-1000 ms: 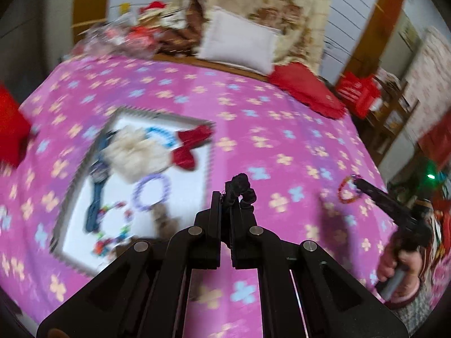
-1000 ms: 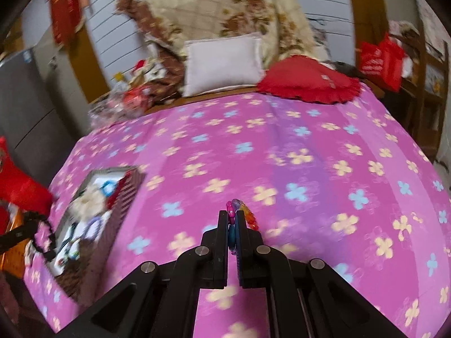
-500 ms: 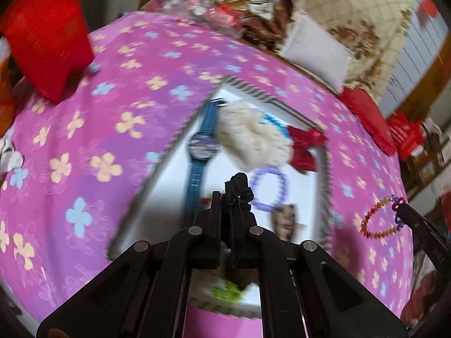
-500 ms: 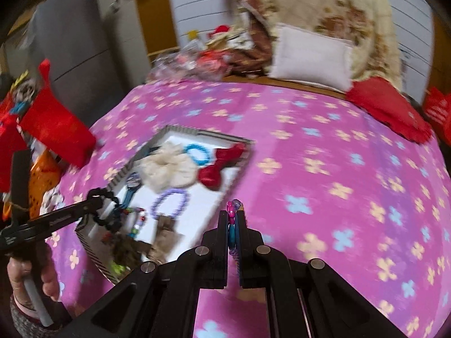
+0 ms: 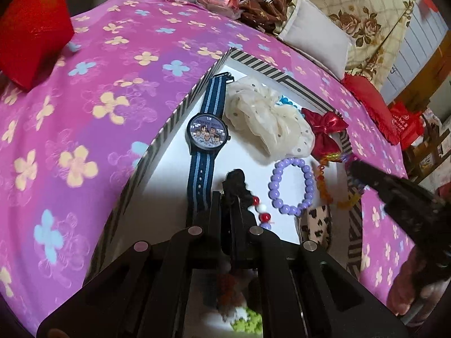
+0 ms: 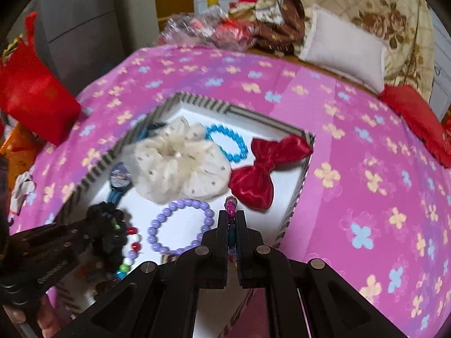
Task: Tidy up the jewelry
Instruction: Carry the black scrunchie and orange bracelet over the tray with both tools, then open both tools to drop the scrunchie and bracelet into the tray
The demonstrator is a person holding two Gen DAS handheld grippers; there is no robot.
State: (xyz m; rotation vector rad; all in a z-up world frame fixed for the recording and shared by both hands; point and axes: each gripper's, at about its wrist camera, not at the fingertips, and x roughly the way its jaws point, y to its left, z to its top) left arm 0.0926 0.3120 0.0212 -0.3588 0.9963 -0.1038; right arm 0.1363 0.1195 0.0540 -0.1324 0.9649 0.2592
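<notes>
A white tray with a striped rim (image 5: 180, 107) (image 6: 197, 102) lies on the pink flowered bedspread. It holds a blue striped watch (image 5: 208, 135), a cream scrunchie (image 5: 267, 121) (image 6: 180, 160), a red bow (image 6: 262, 169), a blue bead bracelet (image 6: 228, 143) and a purple bead bracelet (image 5: 293, 188) (image 6: 180, 231). My left gripper (image 5: 234, 194) is shut on a black hair tie (image 5: 238, 180) (image 6: 107, 231) over the tray. My right gripper (image 6: 231, 219) is shut on a multicoloured bead bracelet (image 5: 332, 194) (image 6: 231, 205) that hangs over the tray's near right part.
A red pillow (image 5: 31, 31) lies at the left edge of the bed. A white pillow (image 6: 344, 53), a floral quilt (image 6: 389, 22) and plastic-wrapped clutter (image 6: 203, 31) sit at the bed's far side. A leopard-print item (image 5: 315, 225) and a mixed-bead bracelet (image 6: 131, 248) lie in the tray.
Both grippers have swung left and closed in over the tray, each still holding its piece. The multicoloured bracelet now hangs above the tray beside the purple bracelet.
</notes>
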